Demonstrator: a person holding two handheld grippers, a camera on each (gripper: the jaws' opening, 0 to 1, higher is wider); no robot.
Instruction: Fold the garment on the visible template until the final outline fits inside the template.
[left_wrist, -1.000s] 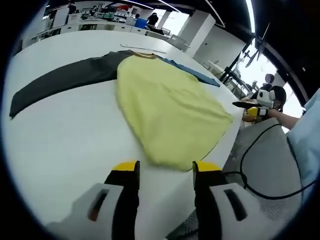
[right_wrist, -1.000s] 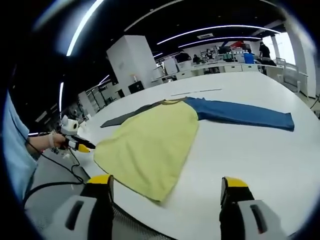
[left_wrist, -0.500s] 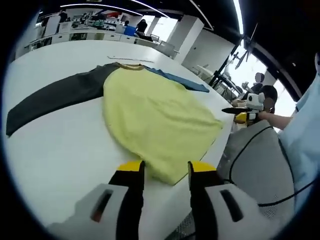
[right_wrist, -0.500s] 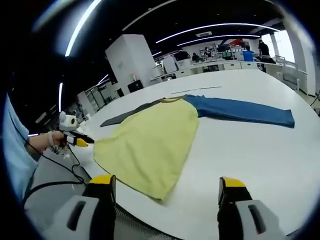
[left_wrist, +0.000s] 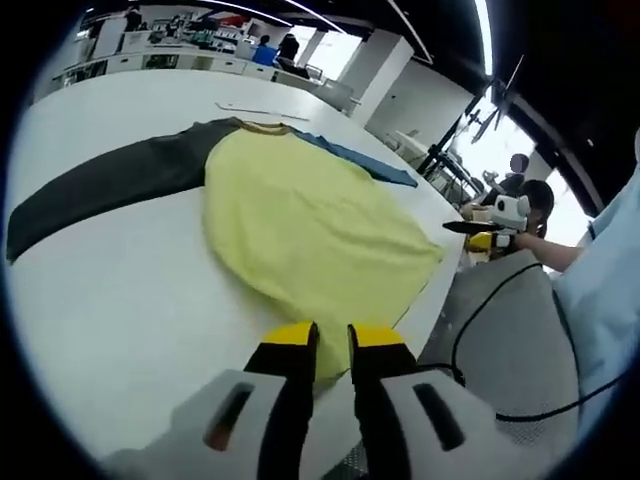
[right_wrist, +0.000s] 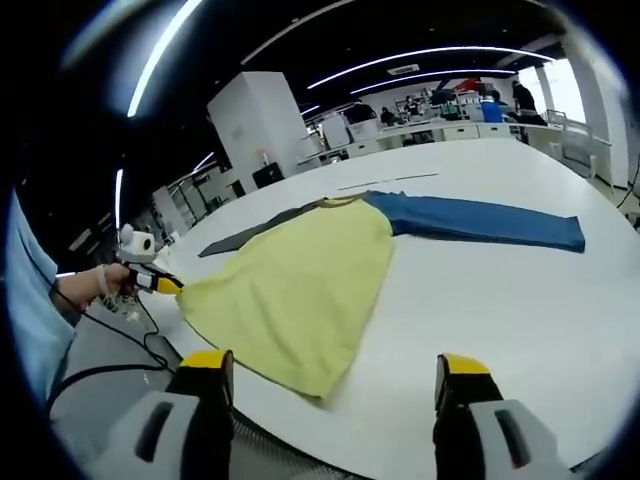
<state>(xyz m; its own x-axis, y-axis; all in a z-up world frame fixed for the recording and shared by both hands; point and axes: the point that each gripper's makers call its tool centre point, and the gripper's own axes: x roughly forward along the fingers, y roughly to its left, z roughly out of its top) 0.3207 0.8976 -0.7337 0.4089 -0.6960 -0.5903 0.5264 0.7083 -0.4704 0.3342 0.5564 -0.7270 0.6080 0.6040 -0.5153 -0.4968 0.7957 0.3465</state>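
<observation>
— Garment (left_wrist: 310, 235) on the table (left_wrist: 110, 290), is that what you see from there?

— Yes. It lies flat on the white table, a yellow body with one dark grey sleeve (left_wrist: 100, 185) stretched out to one side and a blue sleeve (right_wrist: 480, 222) stretched out to the other. The collar end points away from the person, the hem lies toward the near table edge.

— And the left gripper (left_wrist: 328, 345)?

— In the left gripper view its yellow-tipped fingers (left_wrist: 285, 340) stand narrow, almost together, right at the hem corner of the yellow cloth near the table edge. The cloth edge runs in between the tips, but I cannot tell whether they have pinched it or are only just over it.

— The right gripper (right_wrist: 330, 372)?

— In the right gripper view its fingers (right_wrist: 205, 365) are spread wide with nothing between them. They hang at the table edge just short of the other hem corner, apart from the cloth.

— Can you see one gripper from the other?

— Both ways. In the right gripper view the left one shows at the left, in a hand (right_wrist: 85, 287), its yellow tip at the far corner of the hem. In the left gripper view the right one shows at the right, also held in a hand (left_wrist: 525, 243), off the table edge.

— Anything else about?

— A black cable (left_wrist: 480, 330) loops down beside the table, and a pale blue sleeve (left_wrist: 605, 300) of the person fills the right side of that view. Farther back there are white benches (right_wrist: 450, 130) and long ceiling lights (right_wrist: 160, 60).
</observation>
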